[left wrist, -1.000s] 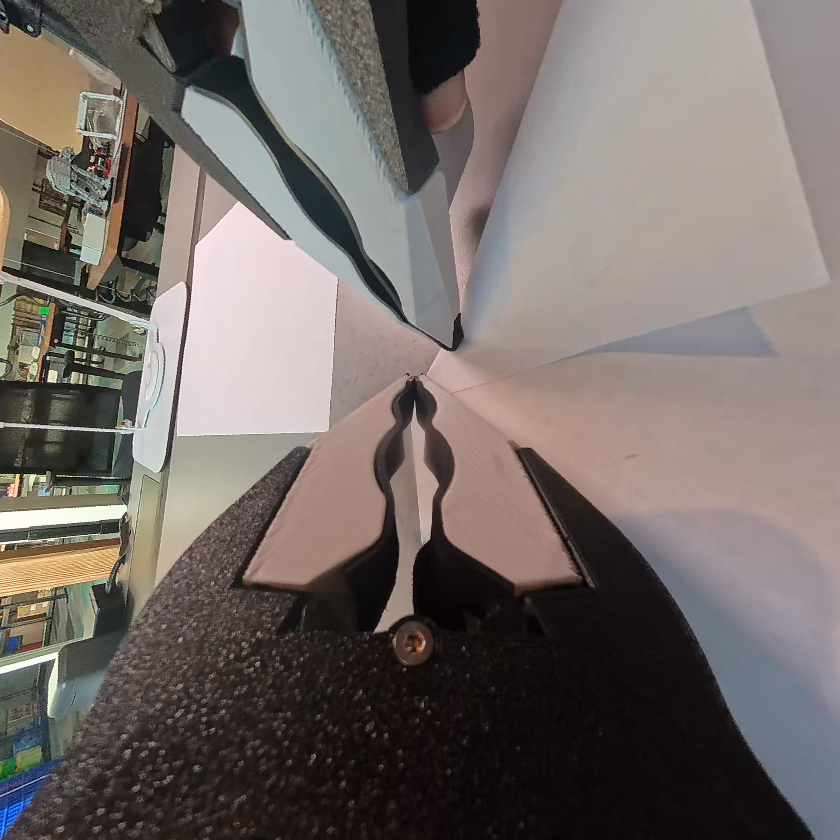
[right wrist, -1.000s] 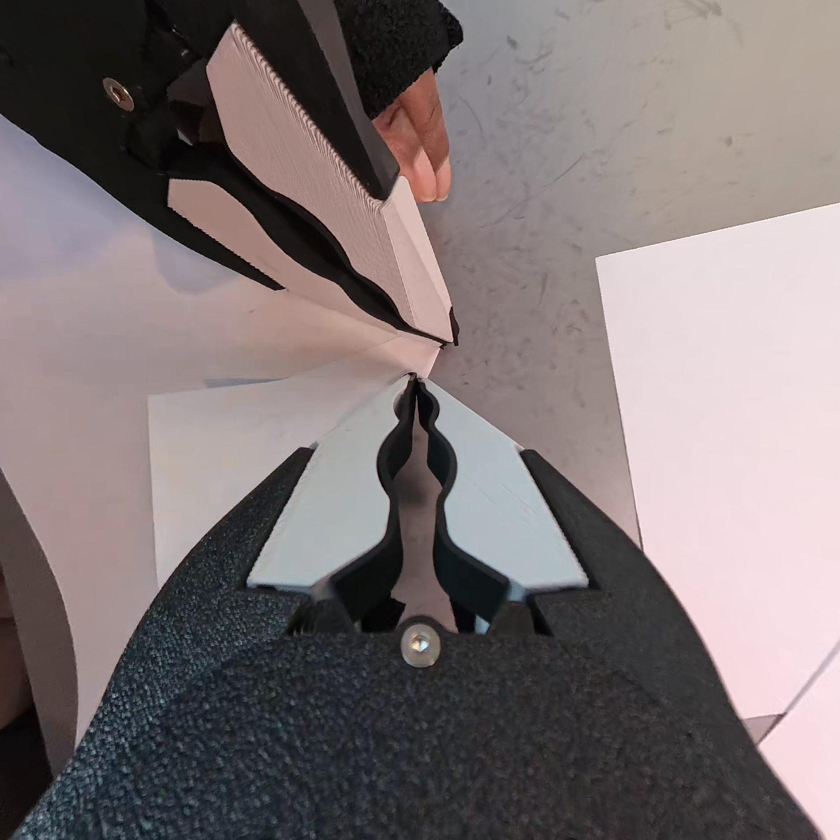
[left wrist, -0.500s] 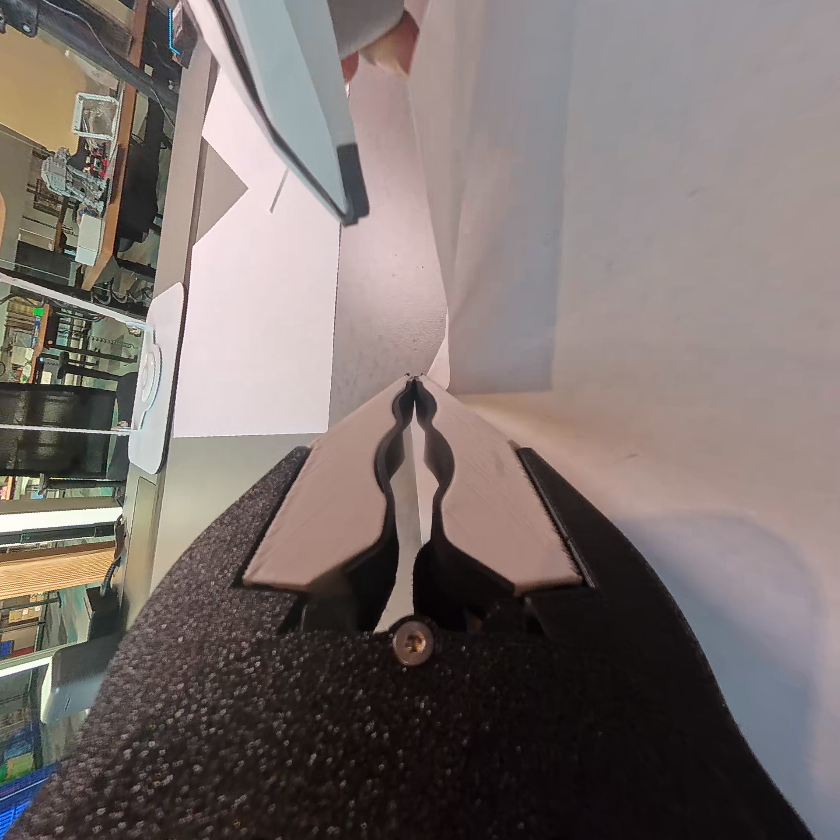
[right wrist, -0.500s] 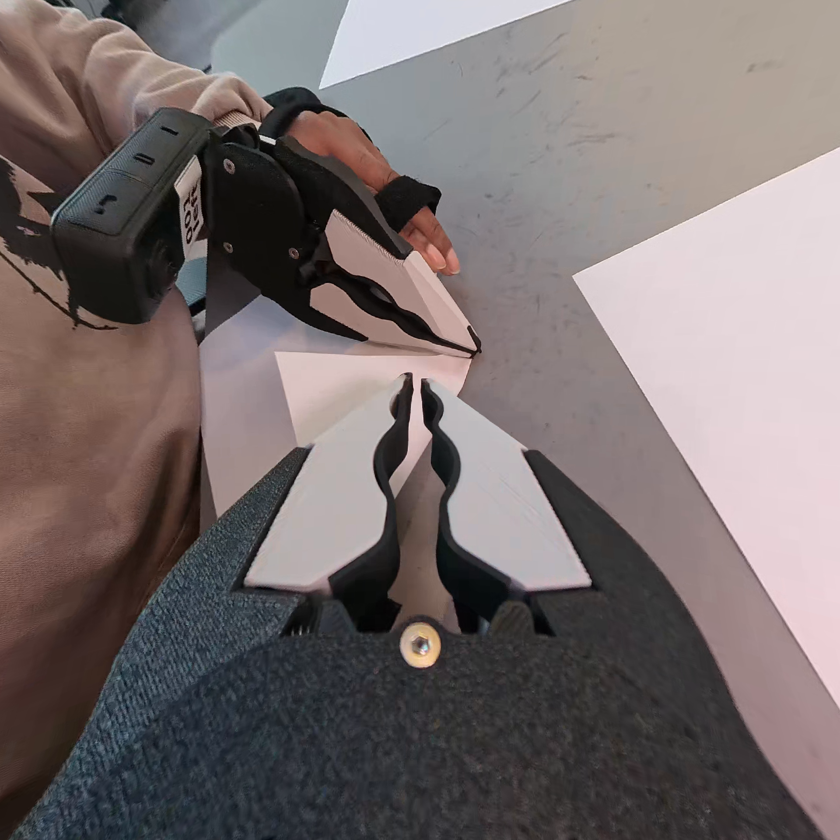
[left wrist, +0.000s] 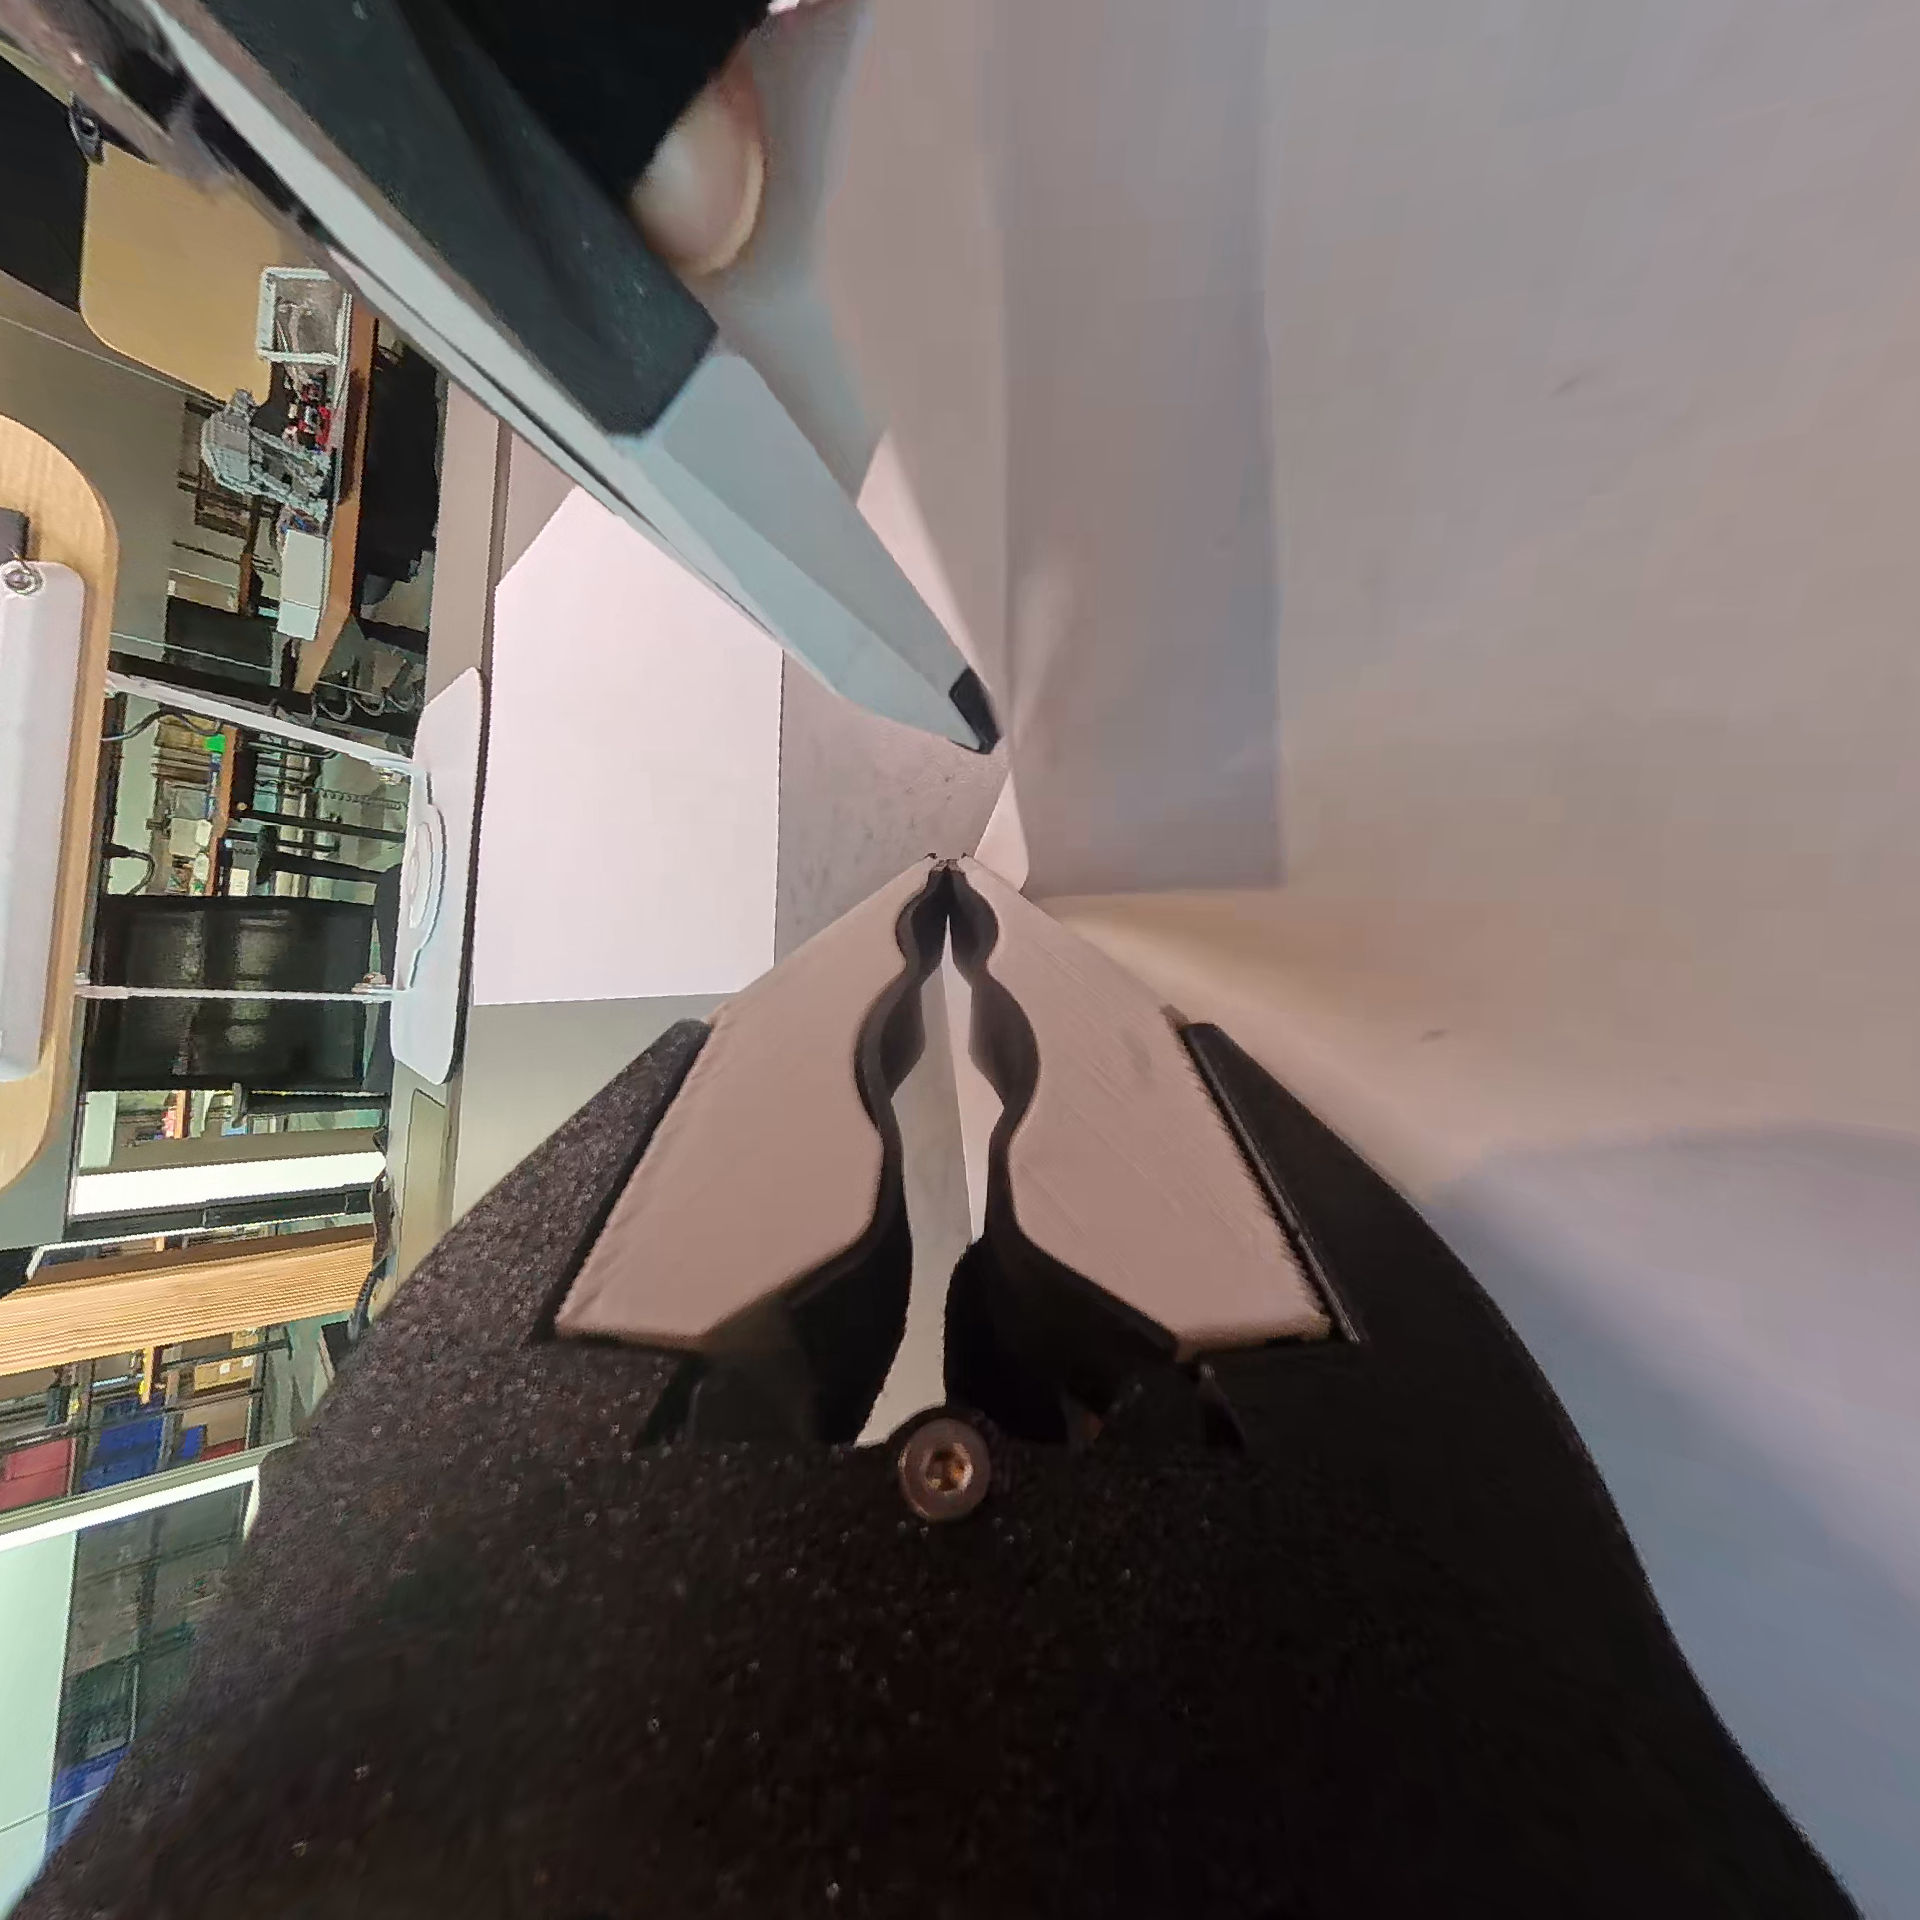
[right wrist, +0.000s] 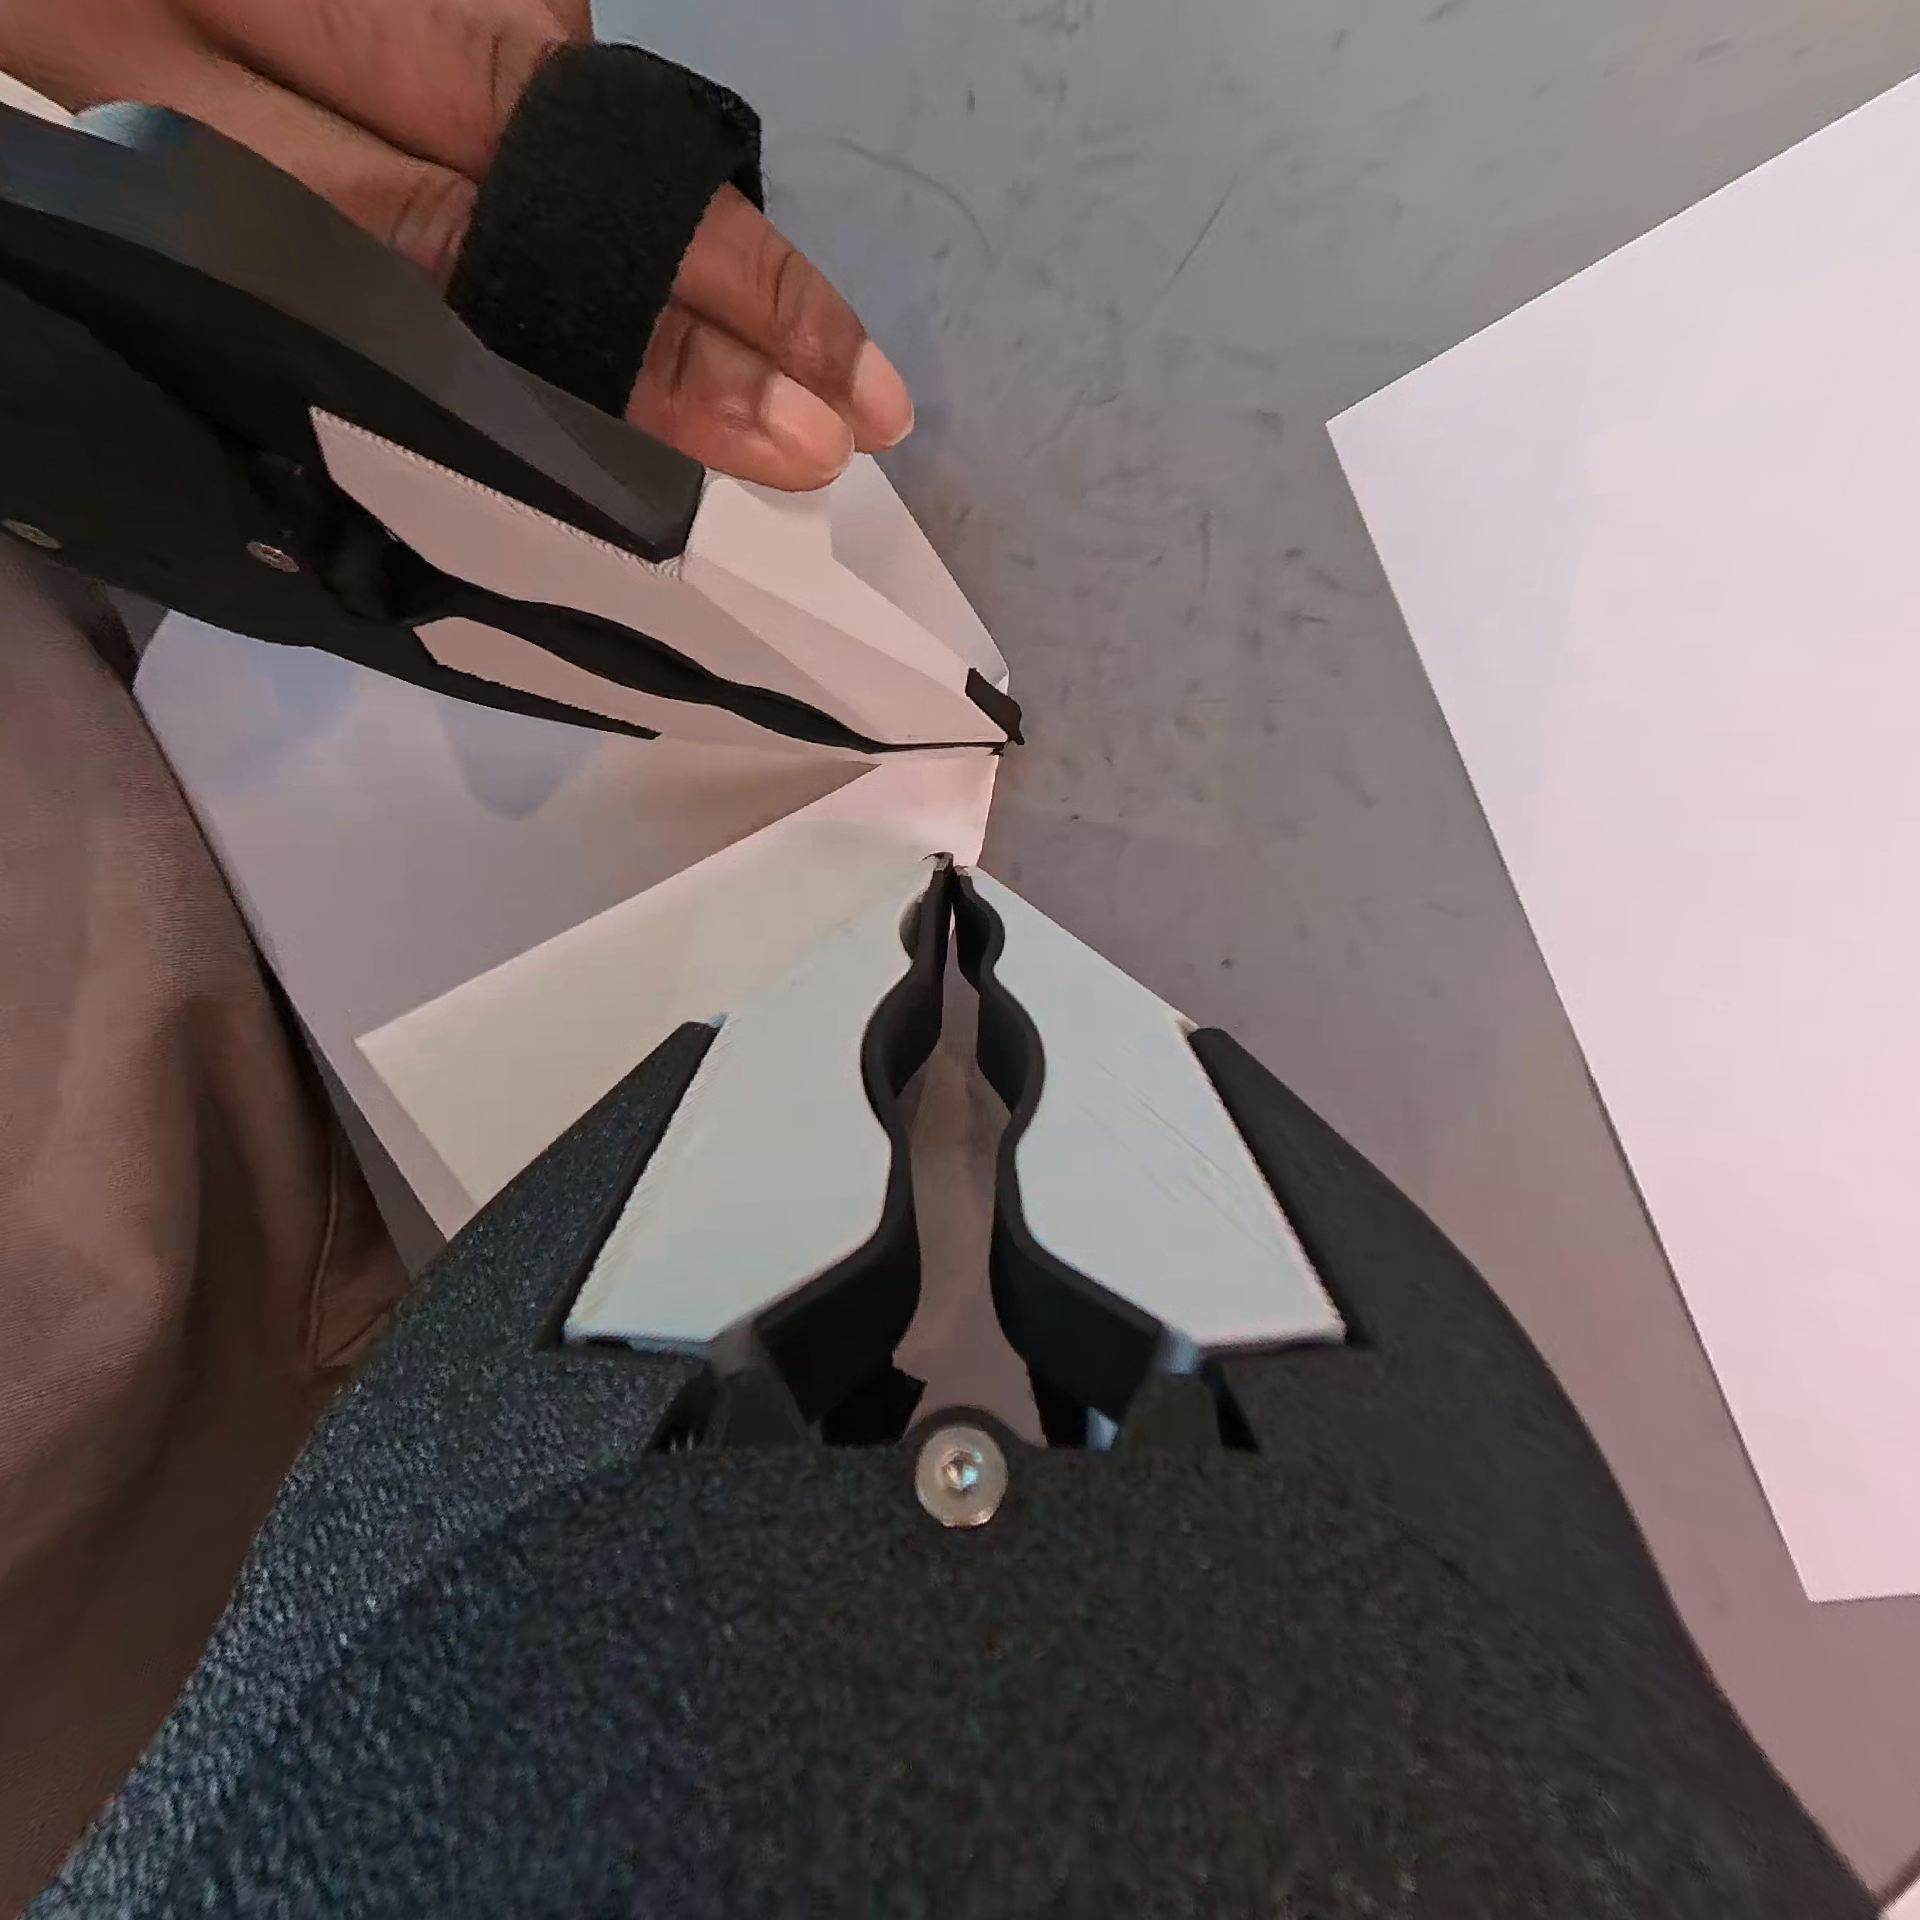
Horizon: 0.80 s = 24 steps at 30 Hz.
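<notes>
Paper I hold: a white sheet of paper (right wrist: 582, 966), folded or bent up off the grey worktop (right wrist: 1195, 436); both my grippers pinch it near one pointed corner, close in front of my body.
Left gripper (left wrist: 948, 862): my fingers are pressed together at the tips, clamped on the paper's edge. In the right wrist view this gripper (right wrist: 1003, 727) comes in from the upper left, tips closed on the paper's fold.
Right gripper (right wrist: 948, 862): my fingers meet at the tips, gripping the paper's corner just below the left gripper's tip. In the left wrist view it (left wrist: 971, 722) slants down from the top left, its tip just beside my left one.
My left hand (right wrist: 665, 291): bare fingers with a black strap (right wrist: 592, 208) across them, resting above the gripper.
Nearby: a second white sheet (right wrist: 1662, 727) lies flat on the worktop, well apart to the right.
Further off: blurred room furniture past the worktop's edge.
</notes>
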### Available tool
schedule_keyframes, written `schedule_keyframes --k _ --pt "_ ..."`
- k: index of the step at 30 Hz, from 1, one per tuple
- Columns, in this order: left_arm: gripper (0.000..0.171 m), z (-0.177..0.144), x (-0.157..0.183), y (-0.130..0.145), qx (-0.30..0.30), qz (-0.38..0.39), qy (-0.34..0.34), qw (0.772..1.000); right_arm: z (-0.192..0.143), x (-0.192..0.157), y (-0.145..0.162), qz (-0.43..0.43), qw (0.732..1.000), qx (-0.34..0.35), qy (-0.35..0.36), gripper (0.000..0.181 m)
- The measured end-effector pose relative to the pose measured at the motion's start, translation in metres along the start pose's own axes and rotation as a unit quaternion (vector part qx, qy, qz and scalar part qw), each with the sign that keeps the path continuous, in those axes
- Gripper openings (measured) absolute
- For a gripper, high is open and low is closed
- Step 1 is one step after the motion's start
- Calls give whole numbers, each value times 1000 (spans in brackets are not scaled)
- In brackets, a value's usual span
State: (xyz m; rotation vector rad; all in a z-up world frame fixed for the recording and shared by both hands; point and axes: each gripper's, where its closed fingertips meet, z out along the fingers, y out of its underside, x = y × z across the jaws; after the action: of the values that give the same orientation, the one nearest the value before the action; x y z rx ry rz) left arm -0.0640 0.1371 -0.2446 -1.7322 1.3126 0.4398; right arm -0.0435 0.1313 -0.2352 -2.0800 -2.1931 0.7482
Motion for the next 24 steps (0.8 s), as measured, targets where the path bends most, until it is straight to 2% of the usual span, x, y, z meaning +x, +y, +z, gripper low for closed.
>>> schedule_keyframes --k 8,14,17,24 --pt "0 0 -2 1 1 -7 3 1000 8 1 4 -11 1000 -23 16 0" --pt "0 1 -3 1 -1 -8 -1 1000 6 1 4 16 1000 9 24 0" --pt "0 1 -4 1 0 -11 -1 1000 -7 -1 2 27 999 29 21 0" --pt "0 1 -6 2 -1 -14 1 1000 -7 -8 20 36 999 4 13 0"
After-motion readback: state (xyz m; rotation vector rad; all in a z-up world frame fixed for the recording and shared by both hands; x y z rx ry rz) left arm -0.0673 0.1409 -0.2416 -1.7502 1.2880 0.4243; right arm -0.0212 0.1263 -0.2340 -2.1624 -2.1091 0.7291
